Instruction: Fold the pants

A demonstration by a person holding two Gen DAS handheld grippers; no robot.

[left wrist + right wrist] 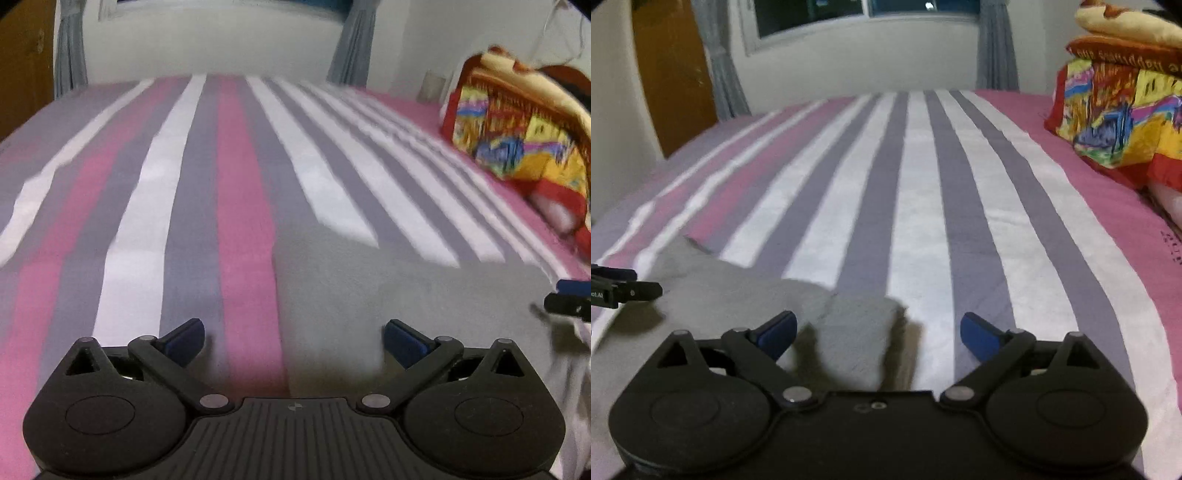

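Lying near the bed's [923, 206] front edge, the grey pants [406, 302] sit below both grippers. Left gripper [293, 341] and right gripper [878, 334] fingers stand wide, holding nothing. The pants' long axis cannot be judged.

Pants [406, 295] lie on the bed [147, 184]; folded blankets [1119, 107] stacked far right.

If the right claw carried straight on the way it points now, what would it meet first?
Most likely the grey fabric pants, whose edge lies just ahead between the open right claw fingers, on the pink, grey and white striped bedsheet. Depth is unclear, so it might land on the sheet just past that edge.
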